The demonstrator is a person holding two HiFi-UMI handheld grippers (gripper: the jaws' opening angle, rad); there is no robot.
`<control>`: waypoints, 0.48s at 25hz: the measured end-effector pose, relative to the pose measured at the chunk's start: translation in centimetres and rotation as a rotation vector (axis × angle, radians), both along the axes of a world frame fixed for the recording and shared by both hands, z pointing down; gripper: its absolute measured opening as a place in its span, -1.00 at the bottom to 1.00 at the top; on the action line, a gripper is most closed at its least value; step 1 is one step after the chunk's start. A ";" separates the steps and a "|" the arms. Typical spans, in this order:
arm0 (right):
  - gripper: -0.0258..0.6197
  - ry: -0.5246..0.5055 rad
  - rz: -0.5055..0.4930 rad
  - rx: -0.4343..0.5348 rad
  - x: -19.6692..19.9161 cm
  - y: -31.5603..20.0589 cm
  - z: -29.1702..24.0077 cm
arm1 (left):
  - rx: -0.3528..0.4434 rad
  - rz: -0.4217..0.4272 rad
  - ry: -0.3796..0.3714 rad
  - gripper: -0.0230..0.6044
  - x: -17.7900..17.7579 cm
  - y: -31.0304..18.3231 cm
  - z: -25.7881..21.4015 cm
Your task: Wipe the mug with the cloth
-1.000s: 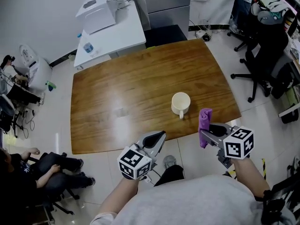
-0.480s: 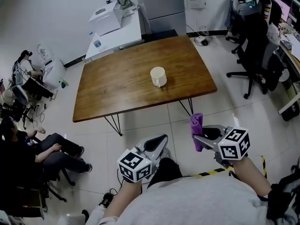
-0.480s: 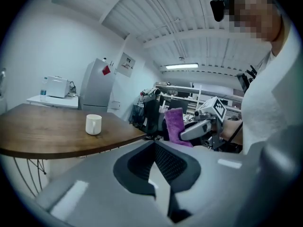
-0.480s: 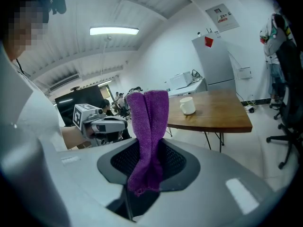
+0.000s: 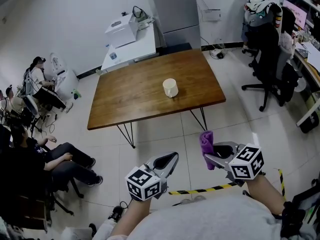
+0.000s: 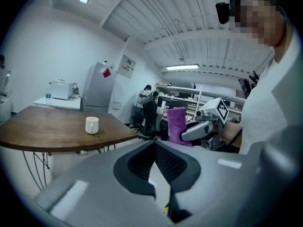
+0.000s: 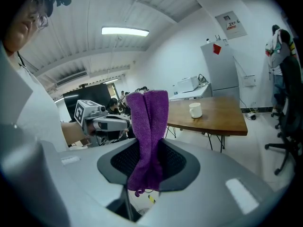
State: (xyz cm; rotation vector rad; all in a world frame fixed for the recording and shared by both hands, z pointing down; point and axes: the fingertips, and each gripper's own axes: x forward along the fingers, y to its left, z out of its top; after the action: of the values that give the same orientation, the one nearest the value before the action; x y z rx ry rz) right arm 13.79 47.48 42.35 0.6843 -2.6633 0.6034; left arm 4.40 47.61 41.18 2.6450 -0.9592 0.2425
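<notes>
A cream mug (image 5: 170,88) stands upright near the right half of the wooden table (image 5: 135,96), well away from both grippers. My right gripper (image 5: 207,157) is held over the floor in front of the table, shut on a folded purple cloth (image 5: 206,141) that sticks up from its jaws. My left gripper (image 5: 173,157) is beside it, shut and empty. In the right gripper view the cloth (image 7: 149,126) hangs between the pads, with the mug (image 7: 194,109) far behind. The left gripper view shows the mug (image 6: 92,125) on the table (image 6: 42,129) and the cloth (image 6: 176,126).
Black office chairs (image 5: 272,76) stand right of the table. A white side table with a printer (image 5: 131,41) is behind it. Several people sit at the left (image 5: 47,159). Yellow-black tape (image 5: 200,190) runs across the tiled floor below the grippers.
The view has pulled back from the table: a second ago the grippers hung at its near edge, now open floor lies between them and it. The right gripper has kept the cloth.
</notes>
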 end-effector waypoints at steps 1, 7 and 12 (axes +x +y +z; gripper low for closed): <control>-0.54 0.003 0.003 0.001 -0.1 0.1 -0.2 | -0.003 0.009 -0.004 -0.93 0.1 0.3 -0.1; -0.55 -0.006 0.038 -0.006 -1.5 2.0 -0.6 | 0.026 0.053 -0.021 -0.93 -0.6 2.0 -1.7; -0.55 0.001 0.057 -0.026 -2.9 3.7 0.2 | 0.032 0.066 -0.018 -0.93 -2.0 3.4 -1.3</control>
State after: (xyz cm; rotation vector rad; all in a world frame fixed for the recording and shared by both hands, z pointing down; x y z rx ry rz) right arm 10.88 51.16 42.54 0.7557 -2.6376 0.6521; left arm 2.37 51.02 39.86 2.7114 -0.8899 0.2688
